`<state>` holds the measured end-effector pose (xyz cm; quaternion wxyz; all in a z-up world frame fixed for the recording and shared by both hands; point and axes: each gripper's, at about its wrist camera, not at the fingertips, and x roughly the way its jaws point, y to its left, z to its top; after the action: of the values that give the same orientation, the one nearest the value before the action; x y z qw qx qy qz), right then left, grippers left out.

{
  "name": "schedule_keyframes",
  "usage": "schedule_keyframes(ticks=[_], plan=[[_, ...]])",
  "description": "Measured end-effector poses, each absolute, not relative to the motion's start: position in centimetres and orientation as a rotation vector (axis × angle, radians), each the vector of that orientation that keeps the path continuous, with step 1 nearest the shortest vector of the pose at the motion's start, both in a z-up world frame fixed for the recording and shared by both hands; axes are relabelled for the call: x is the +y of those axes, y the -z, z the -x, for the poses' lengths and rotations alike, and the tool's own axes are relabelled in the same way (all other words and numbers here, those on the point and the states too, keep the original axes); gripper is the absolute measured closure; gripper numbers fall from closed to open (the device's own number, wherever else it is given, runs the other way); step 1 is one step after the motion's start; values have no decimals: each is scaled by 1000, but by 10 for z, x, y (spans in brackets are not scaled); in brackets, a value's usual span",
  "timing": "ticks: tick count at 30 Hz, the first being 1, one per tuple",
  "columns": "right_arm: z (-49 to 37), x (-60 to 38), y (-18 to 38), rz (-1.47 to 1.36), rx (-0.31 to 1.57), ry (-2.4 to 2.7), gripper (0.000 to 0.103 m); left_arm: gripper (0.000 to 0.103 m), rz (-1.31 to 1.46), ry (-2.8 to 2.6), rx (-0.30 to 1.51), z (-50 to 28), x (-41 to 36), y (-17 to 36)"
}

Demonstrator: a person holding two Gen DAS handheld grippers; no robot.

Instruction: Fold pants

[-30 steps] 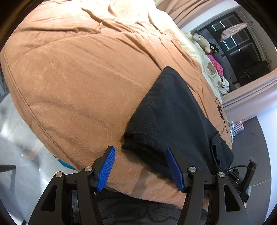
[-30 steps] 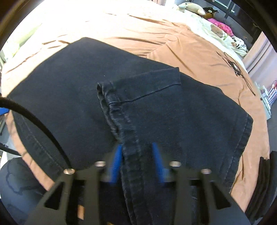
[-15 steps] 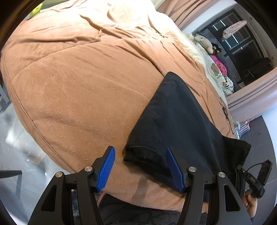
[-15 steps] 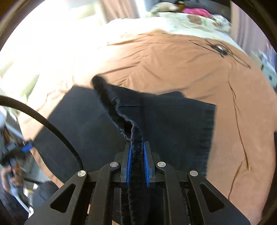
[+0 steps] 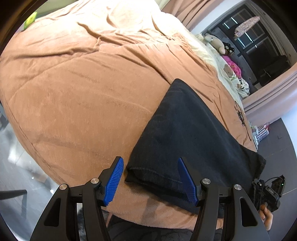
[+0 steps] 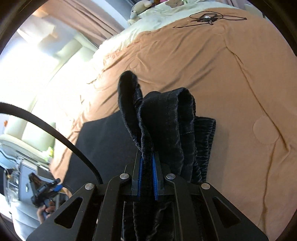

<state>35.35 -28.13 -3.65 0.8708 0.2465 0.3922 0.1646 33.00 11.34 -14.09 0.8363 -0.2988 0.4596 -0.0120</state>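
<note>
So in the left wrist view we get the pants [image 5: 185, 133] lying flat as a dark, folded slab near the front edge of the bed, on a fuzzy tan blanket [image 5: 78, 89] with soft creases in it. The left tool [image 5: 150, 182] has its ribbed blue pads spread wide, one on each side of the folded hem corner, and we can't see either pad actually pressing the cloth. Off at the lower right there's the right tool [image 5: 269, 191] with a hand wrapped round its handle, but that view hides its tips. The right wrist view fills that in: the right tool [image 6: 147, 176] has just been closing and its pads are pinching a thick seamed edge of the pants [image 6: 167, 118], which stands up off the bed in a bunched double loop, twill weave showing, with more flat dark cloth below left. It also shows a tangle of thin black cable [image 6: 207, 17] lying further up the blanket.
</note>
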Motion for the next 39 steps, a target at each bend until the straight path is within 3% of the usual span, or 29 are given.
schedule_keyframes(ticks=[8,12,13,14,15,16,20,23,25,26,27,30,39], plan=[[-336,-305,40,-563,780,-328,97,40,599,12,1008,-348,118,151],[-340,-312,55,-577,831,-311,93,40,600,21,1036,-351,119,161],[-338,-311,55,-575,828,-323,89,40,600,24,1040,-351,120,163],[-335,-311,53,-573,823,-346,73,40,600,25,1041,-351,119,163],[-334,-312,52,-577,819,-359,49,41,600,28,1041,-350,119,164],[-331,-313,50,-582,810,-370,41,41,597,32,1041,-351,119,164],[-333,-310,54,-538,835,-352,37,51,595,63,1046,-355,117,163],[-337,-306,60,-506,873,-330,40,53,595,78,1056,-358,116,164],[-338,-302,59,-449,893,-306,67,53,593,83,1062,-360,116,165],[-338,-302,58,-426,906,-281,90,53,594,87,1063,-360,116,166],[-339,-301,57,-424,911,-268,94,53,597,92,1063,-360,116,165],[-333,-311,56,-443,883,-236,101,54,639,119,1064,-359,118,168],[-303,-326,57,-532,825,-264,97,55,787,171,1049,-347,133,176]])
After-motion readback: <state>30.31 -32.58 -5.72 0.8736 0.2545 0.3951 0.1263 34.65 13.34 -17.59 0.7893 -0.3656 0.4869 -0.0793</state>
